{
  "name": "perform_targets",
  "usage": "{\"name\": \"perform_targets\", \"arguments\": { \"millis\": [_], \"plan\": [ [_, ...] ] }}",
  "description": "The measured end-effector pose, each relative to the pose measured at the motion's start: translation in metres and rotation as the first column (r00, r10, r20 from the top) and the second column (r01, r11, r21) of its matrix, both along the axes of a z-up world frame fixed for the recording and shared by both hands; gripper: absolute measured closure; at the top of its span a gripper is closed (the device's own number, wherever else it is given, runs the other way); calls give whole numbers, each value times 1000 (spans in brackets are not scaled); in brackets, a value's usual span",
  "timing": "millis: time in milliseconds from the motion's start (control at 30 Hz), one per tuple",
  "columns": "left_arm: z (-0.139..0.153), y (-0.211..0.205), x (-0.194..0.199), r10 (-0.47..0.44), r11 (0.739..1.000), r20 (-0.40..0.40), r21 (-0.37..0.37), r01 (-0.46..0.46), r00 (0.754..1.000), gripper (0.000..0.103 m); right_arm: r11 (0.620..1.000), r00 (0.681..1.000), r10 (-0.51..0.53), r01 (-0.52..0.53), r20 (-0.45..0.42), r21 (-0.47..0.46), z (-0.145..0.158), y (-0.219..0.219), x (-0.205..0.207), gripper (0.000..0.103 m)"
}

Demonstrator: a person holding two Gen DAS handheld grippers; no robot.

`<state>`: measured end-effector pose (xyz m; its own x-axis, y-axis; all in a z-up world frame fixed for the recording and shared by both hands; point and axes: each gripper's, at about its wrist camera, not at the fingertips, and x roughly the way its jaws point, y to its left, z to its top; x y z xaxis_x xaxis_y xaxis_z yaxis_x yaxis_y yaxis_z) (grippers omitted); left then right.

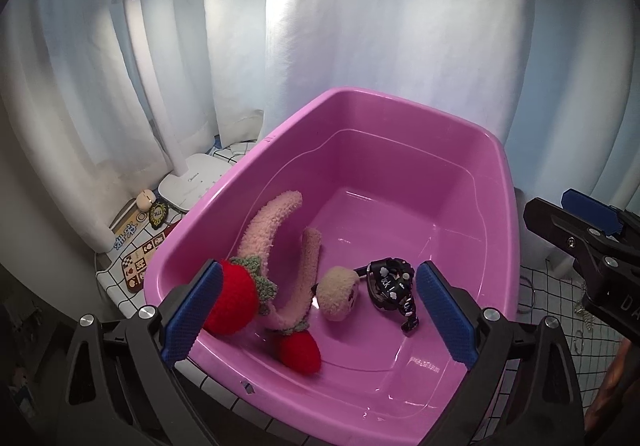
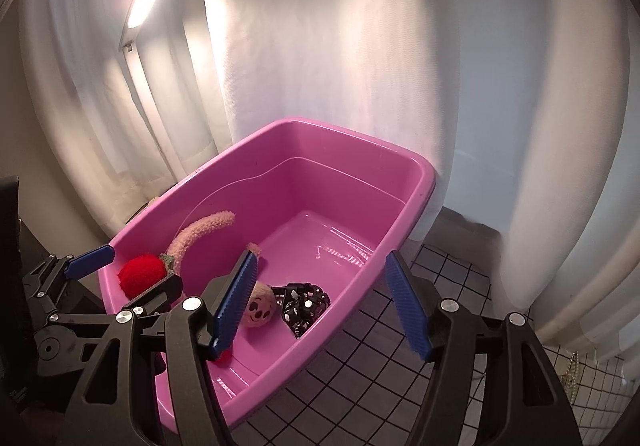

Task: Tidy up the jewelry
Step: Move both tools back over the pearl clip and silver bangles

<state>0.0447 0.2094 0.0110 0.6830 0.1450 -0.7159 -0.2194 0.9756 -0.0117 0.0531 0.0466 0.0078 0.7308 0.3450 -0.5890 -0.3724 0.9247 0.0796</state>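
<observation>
Black strap with white print (image 1: 390, 288) in the pink plastic tub (image 1: 400, 101): "uck!" legible, rest hidden. White lamp base (image 1: 192, 177) has a small grey brand mark, too small to read. Right hand-held gripper (image 1: 624, 302) body shows "DA", cut off at the frame edge.

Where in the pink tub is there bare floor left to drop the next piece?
The far half of the pink tub, beyond the fuzzy headband and black watch, is bare. The near-left corner is crowded: red strawberries, the round plush face.

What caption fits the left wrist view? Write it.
Open left gripper above pink plastic tub holding fuzzy strawberry headband.
</observation>
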Motion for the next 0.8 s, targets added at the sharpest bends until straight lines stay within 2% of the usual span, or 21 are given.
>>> {"name": "perform_targets", "arguments": {
  "millis": [167,233,433,633,800],
  "plan": [
    [7,-22,-2,-42,999,-3,-16,42,999,7,997,997,-72,72,-2,39,-2,-41,-21,37],
    [10,-34,-4,-65,997,8,-29,65,998,6,993,994,-108,108,-8,46,-6,-59,-32,29],
    [14,-86,-8,-186,980,33,-64,188,982,6,974,975,-222,223,-21,50,-33,-113,-70,29],
    [-1,-147,-5,-304,950,16,-74,305,952,6,921,921,-377,384,-103,67,-65,-188,-99,28],
    [-34,-195,4,-383,923,-45,-65,380,923,6,865,859,-483,499,-171,62,-97,-244,-121,26]
  ]
}}
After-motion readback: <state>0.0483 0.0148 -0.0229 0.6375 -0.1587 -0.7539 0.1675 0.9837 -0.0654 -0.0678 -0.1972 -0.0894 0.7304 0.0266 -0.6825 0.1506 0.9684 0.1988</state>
